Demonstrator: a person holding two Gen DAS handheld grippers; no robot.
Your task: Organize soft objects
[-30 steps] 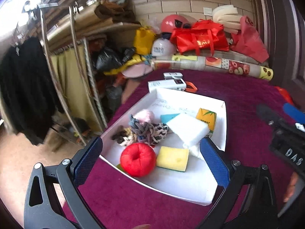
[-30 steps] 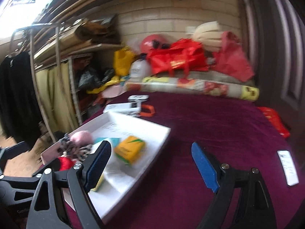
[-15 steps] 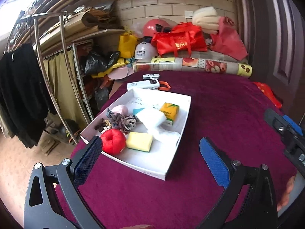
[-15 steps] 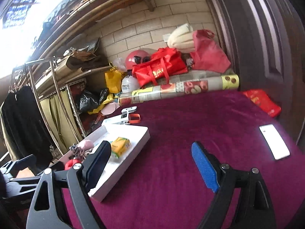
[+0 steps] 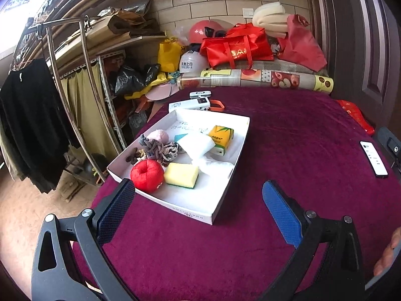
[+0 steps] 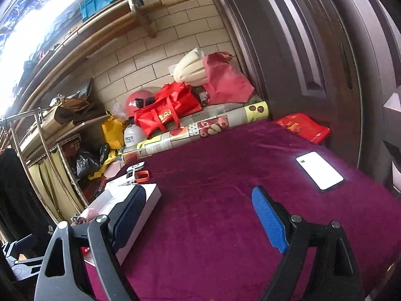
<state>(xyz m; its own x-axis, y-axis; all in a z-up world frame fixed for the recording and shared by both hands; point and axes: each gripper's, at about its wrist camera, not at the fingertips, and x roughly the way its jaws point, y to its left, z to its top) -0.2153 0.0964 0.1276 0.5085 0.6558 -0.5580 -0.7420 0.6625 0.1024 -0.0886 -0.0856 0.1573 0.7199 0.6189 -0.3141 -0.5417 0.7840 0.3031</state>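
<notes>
The left hand-held gripper (image 5: 198,209) hangs above the near edge of the desk (image 5: 288,135), which is covered in a magenta cloth; its two blue-padded fingers are spread wide with nothing between them. Just beyond them sits a shallow white tray (image 5: 220,204) holding the soft objects: a red plush apple (image 5: 147,175) at the near left corner, a yellow sponge (image 5: 182,175) touching it on the right, a grey knotted rope toy (image 5: 160,150) behind the apple, a pink fluffy ball (image 5: 158,135) farther back by the left wall, a white foam block (image 5: 196,144) in the middle, and a yellow tissue pack (image 5: 221,135) beside it toward the right wall. A crumpled white piece (image 5: 215,166) lies near the sponge; what it is I cannot tell. Behind the tray lie a flat white device (image 5: 190,104) and an orange loop (image 5: 217,104). The right hand-held gripper (image 6: 198,219) is likewise open wide and empty, hovering over bare cloth to the right of the tray (image 6: 150,202), whose corner shows behind its left finger. A white phone (image 6: 319,170) lies flat on the cloth well to the right, and a red packet (image 6: 303,126) rests at the far corner by the dark door. A rolled fruit-print mat (image 5: 255,81) lines the far edge, with a red bag (image 5: 236,47) piled behind it.
</notes>
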